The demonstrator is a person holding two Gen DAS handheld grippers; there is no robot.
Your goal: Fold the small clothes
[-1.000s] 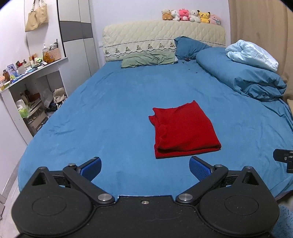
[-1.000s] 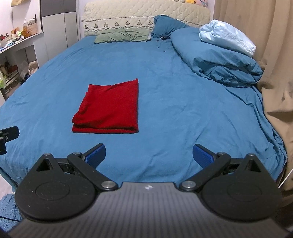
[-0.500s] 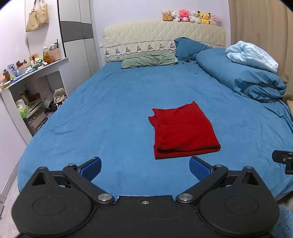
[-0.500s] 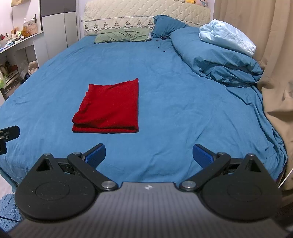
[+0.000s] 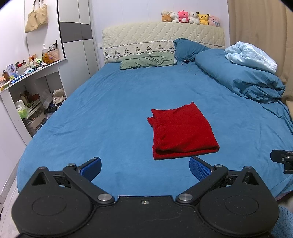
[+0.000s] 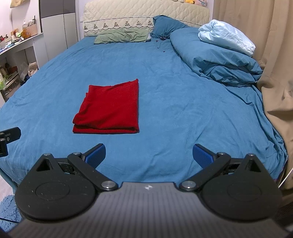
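The left gripper (image 5: 144,169) is held above the near edge of the bed (image 5: 113,117), with its jaws spread wide and nothing between them. The right gripper (image 6: 148,155) is held in the same manner to its right, jaws also spread wide and empty. The red garment (image 5: 183,131) lies folded into a rectangle on the blue sheet, in the near half of the bed, apart from both grippers. In the left wrist view it sits just beyond the right blue finger pad (image 5: 198,169); in the right wrist view it lies ahead and to the left, with its folded edge facing the near side and its layers visible along that edge. The garment's far left corner is slightly rumpled. At the far end, a green pillow (image 5: 147,62) and a blue pillow (image 5: 188,49) rest against the quilted headboard (image 5: 163,39), and a row of plush toys (image 5: 190,17) sits on top of the headboard. A bunched blue duvet (image 6: 219,62) with a pale blue blanket (image 6: 227,37) on it occupies the far right of the bed. A cluttered shelf unit (image 5: 27,86) stands to the left of the bed, and a beige curtain (image 6: 271,55) hangs on the right.
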